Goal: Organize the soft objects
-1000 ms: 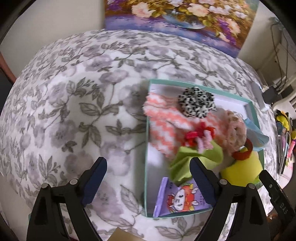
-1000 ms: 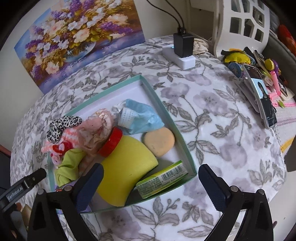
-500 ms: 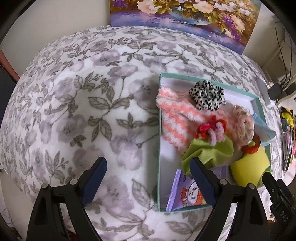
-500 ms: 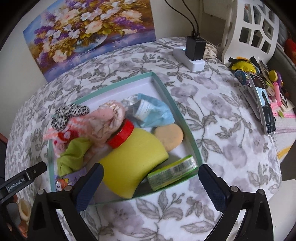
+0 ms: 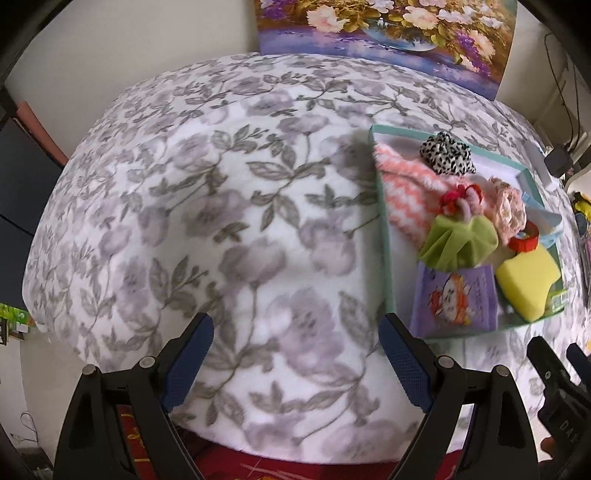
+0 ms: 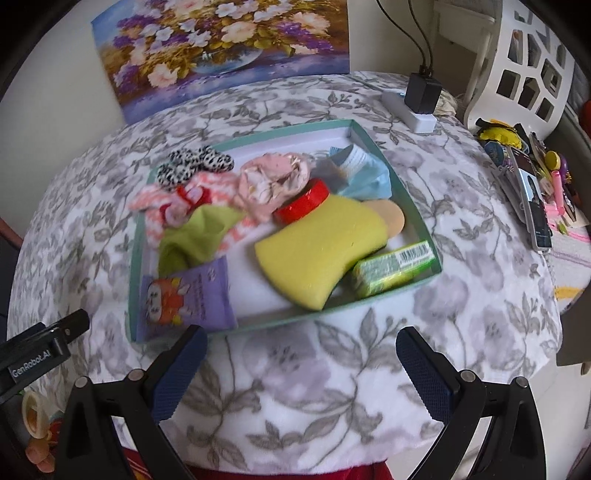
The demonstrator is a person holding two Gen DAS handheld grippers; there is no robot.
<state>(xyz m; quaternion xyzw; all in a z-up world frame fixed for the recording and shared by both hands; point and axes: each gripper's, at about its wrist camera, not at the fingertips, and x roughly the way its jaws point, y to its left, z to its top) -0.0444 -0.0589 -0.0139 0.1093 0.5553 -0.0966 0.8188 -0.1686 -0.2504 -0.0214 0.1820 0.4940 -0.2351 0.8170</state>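
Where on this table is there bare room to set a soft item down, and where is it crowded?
Bare floral cloth lies left of the teal tray, reaching to the painting, and between the tray and the open right gripper. Crowded: the tray itself and the clutter at the right edge.

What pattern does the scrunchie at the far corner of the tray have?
Black-and-white spots on the scrunchie; clearest in the left wrist view.

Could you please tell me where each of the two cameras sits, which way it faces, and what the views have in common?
Left wrist: on the left gripper, looking steeply down at bare floral tablecloth, the tray to its right; its open fingers show.
Right wrist: on the right gripper, looking down at the tray ahead; open fingers show.
Shared: tray, yellow sponge, flower painting.
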